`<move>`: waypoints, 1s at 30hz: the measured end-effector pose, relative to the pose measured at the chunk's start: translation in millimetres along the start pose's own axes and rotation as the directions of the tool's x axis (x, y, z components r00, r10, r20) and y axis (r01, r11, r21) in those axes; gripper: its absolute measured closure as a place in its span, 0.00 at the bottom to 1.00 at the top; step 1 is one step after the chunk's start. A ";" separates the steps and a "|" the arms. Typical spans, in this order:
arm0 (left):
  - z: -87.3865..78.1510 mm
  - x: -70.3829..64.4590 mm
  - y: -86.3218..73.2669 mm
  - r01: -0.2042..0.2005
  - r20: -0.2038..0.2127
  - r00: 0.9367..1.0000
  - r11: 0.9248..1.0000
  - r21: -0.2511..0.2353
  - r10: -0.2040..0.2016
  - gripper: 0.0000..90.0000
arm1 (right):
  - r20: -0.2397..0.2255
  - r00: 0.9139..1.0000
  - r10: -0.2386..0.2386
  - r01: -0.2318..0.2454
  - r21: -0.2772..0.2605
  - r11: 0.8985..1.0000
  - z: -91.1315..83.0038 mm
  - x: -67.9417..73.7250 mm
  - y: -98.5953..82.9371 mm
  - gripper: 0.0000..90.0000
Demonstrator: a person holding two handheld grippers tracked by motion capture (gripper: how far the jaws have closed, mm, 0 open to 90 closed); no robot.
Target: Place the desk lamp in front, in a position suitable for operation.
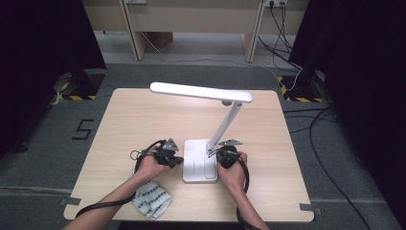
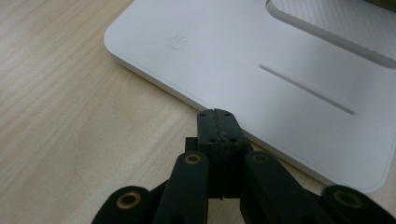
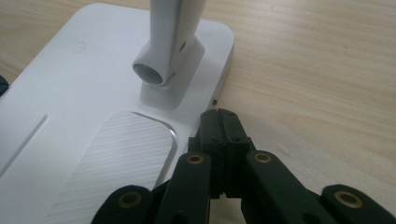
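Since both grippers are parked right up against the lamp base, I'd say we're at the bracing or lining-up stage, before anything on the lamp actually gets worked. Starting on the left: the left gripper (image 2: 215, 122) has its jaws pressed fully together with nothing between them, tips sitting at the near edge of the white lamp base (image 2: 261, 56), touching or just shy of it, hard to call. Ahead of those tips and off to their left is the power button (image 2: 177, 43) marked in the base. A patterned cloth (image 1: 151, 200) lies on the table (image 1: 143, 120) behind that hand, untouched. Moving right: the right gripper (image 3: 219, 122) is also clamped shut and empty, tips just beside the base's other edge, with the arm hinge (image 3: 161, 70) ahead and slightly left of them. Next move, I reckon, is the left tips going forward onto that button, which needs a light, well-aimed press while the right one keeps the base from sliding.
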State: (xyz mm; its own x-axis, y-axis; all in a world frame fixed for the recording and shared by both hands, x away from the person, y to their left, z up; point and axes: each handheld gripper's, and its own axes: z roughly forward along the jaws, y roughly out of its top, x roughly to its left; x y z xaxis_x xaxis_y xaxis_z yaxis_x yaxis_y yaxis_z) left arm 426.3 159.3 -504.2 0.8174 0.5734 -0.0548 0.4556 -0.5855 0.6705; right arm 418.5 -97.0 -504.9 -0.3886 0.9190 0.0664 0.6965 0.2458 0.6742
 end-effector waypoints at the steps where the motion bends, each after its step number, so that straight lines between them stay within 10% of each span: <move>1: 0.0 0.0 0.0 0.000 0.000 1.000 1.000 0.000 0.000 0.99 | 0.000 1.000 0.000 0.000 0.000 1.000 0.0 0.0 0.0 1.00; 30: -4.3 -6.4 -6.6 0.054 -0.014 0.998 0.998 -0.012 -0.054 0.99 | -0.149 0.977 -0.155 0.168 0.076 0.983 -65.4 15.2 -57.9 1.00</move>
State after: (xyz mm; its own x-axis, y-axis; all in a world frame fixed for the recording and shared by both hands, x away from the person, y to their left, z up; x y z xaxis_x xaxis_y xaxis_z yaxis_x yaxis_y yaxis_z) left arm 416.5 162.1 -505.1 0.7867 0.6120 -0.0809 0.4947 -0.5466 0.6756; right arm 332.8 -117.5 -494.8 -0.5776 0.8134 0.0696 0.6653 0.4196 0.6175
